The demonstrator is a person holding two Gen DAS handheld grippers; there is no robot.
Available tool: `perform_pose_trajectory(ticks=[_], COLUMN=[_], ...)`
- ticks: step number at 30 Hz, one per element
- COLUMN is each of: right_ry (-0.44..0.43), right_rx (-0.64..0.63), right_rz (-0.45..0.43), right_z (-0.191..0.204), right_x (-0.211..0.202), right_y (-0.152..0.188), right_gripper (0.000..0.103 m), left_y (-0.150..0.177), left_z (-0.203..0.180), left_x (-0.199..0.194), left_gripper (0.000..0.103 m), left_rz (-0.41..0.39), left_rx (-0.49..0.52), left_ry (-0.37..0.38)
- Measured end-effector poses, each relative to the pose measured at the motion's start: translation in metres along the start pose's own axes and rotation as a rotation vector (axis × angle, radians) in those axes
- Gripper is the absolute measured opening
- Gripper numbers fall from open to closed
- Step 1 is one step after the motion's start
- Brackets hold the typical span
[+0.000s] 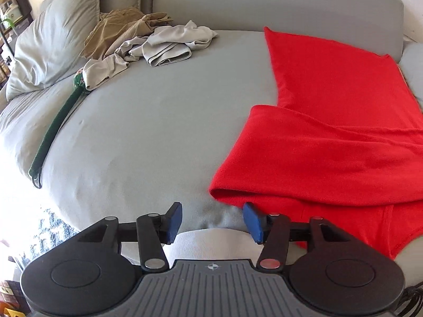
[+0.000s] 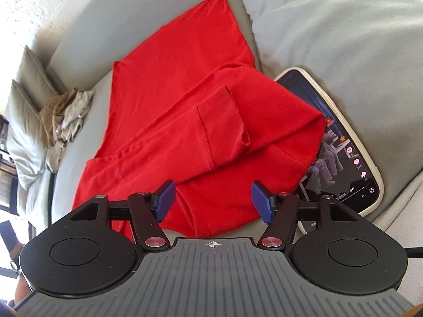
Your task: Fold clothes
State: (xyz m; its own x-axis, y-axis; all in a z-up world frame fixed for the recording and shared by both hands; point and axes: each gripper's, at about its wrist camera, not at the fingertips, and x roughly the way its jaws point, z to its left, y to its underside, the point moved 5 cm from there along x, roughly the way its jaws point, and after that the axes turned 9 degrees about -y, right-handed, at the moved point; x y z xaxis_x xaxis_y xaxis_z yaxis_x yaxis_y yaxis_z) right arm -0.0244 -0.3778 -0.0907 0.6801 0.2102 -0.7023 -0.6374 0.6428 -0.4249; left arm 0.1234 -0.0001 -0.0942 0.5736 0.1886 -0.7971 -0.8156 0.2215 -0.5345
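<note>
Both claws, left (image 1: 212, 220) and right (image 2: 212, 198), gape empty; the half-folded shirt (image 2: 185, 100) wants matched edges, creases smoothed flat.

Red garment (image 1: 343, 121): runs off the right edge of the left wrist frame; full outline not visible. In the right wrist frame its lower hem (image 2: 211, 211) goes under the hand-held gripper body.

Phone (image 2: 351, 158), right of the right wrist frame: left portion covered by the red fold; screen text too small to read.

Green strap-like item (image 1: 50, 137), left of the left wrist frame: upper end tucked under the pale clothes (image 1: 169, 45); type cannot be told.

Shelves (image 1: 10, 13), upper left corner: blurred, overexposed, contents unreadable.

Patterned floor area (image 1: 50, 232), lower left: washed out by glare.
</note>
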Motion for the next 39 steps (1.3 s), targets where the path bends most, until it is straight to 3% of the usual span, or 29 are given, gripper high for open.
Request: perform_pose_trajectory(ticks=[3, 6, 11, 15, 20, 26, 31, 33, 37, 39], right_ry=[0.002, 0.014, 0.081, 0.137, 0.225, 0.280, 0.363, 0.387, 0.405, 0.373], right_rx=[-0.046, -0.104, -0.086, -0.249, -0.453, -0.528, -0.518, -0.493, -0.425, -0.361], right_rz=[-0.057, -0.095, 0.003, 0.022, 0.005, -0.120, -0.191, -0.176, -0.063, -0.061], right_z=[0.004, 0.007, -0.014, -0.002, 0.014, 0.033, 0.032, 0.024, 0.004, 0.000], right_x=[-0.005, -0.003, 0.041, 0.052, 0.052, 0.023, 0.006, 0.008, 0.023, 0.017], right_y=[-0.011, -0.025, -0.039, -0.030, -0.012, -0.014, -0.025, -0.029, -0.028, -0.028], right_gripper=[0.063, 0.049, 0.046, 0.045, 0.010, 0.003, 0.003, 0.003, 0.006, 0.010], left_y=[-0.003, -0.008, -0.006, -0.001, 0.000, 0.000, 0.000, 0.000, 0.001, 0.000], left_z=[0.005, 0.005, -0.003, -0.007, -0.007, 0.005, 0.007, 0.007, 0.006, 0.007], left_x=[-0.008, -0.012, -0.016, -0.015, -0.016, -0.015, -0.014, -0.014, -0.013, -0.016], left_gripper=[0.052, 0.052, 0.052, 0.052, 0.052, 0.053, 0.052, 0.053, 0.053, 0.053], left_rz=[-0.020, -0.032, -0.024, -0.009, -0.008, -0.011, -0.007, -0.006, 0.003, -0.006], left_rx=[-0.054, -0.112, -0.117, -0.123, -0.135, -0.172, -0.180, -0.177, -0.174, -0.182], left_ry=[-0.004, 0.032, 0.058, 0.073, 0.081, 0.065, 0.065, 0.066, 0.058, 0.064])
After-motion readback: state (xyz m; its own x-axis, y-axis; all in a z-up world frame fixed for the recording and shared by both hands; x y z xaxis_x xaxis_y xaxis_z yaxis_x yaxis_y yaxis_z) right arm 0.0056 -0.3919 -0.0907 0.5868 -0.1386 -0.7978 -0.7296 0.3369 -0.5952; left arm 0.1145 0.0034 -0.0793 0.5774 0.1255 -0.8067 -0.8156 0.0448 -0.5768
